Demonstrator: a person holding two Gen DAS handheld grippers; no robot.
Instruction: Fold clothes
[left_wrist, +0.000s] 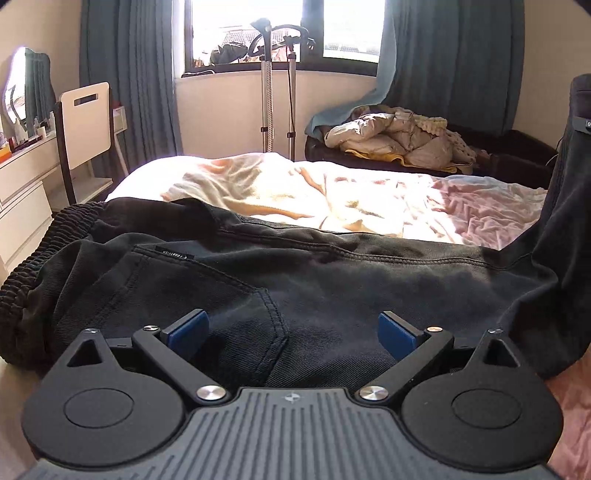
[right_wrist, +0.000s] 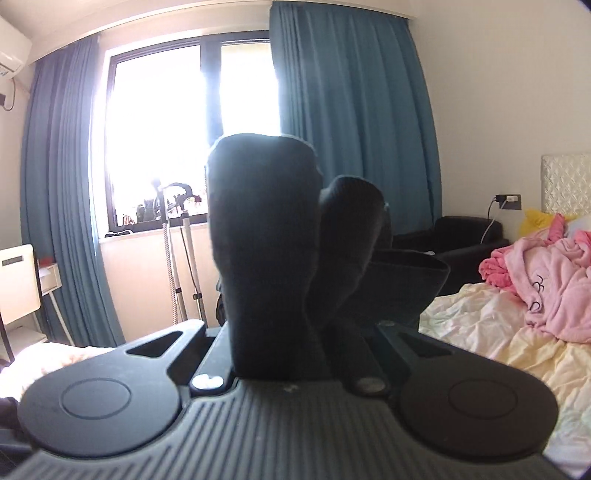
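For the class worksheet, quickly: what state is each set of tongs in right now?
Left tongs: open, over the black trousers.
Right tongs: shut on the black trousers' bunched fabric.

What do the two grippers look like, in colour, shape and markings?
The left gripper has a grey ribbed body with a small diamond-shaped logo, two round black discs at the sides, black arms with silver screws, and blue pads on the fingers. The right gripper shows the same grey ribbed body, black discs and silver screws; its pads are hidden by dark cloth. No cables, hands or sleeves are visible.
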